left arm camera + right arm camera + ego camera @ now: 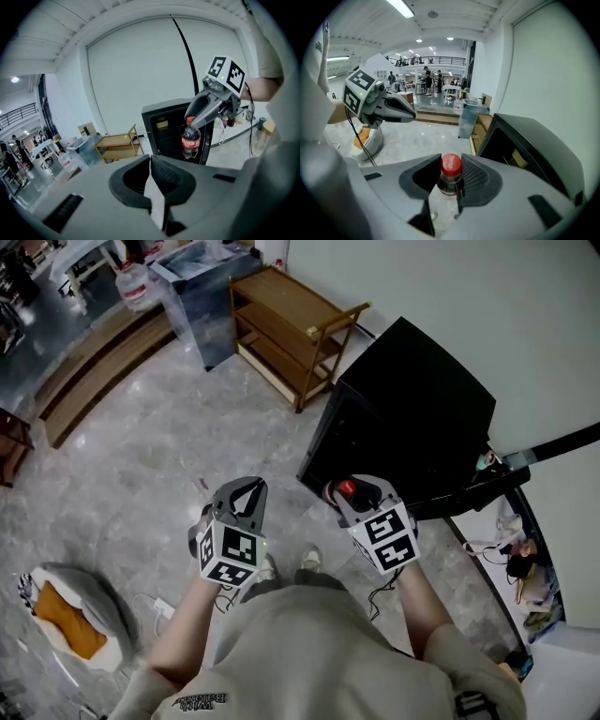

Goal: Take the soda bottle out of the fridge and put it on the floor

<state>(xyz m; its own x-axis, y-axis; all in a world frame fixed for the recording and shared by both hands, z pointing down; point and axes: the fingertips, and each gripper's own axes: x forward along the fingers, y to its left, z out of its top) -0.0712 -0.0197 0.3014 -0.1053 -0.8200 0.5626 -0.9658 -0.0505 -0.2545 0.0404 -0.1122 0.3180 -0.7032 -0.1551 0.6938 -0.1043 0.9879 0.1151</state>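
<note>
Red-capped cola soda bottle [191, 140], upright, neck in right tongs [451, 169], just outside open black fridge [412, 418].

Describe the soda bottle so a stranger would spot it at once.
Find the black fridge standing open against the white wall. Just in front of it the right gripper is clamped on the neck of the soda bottle. Its red cap, red label and dark drink mark it out; the left gripper beside it holds nothing.
</note>
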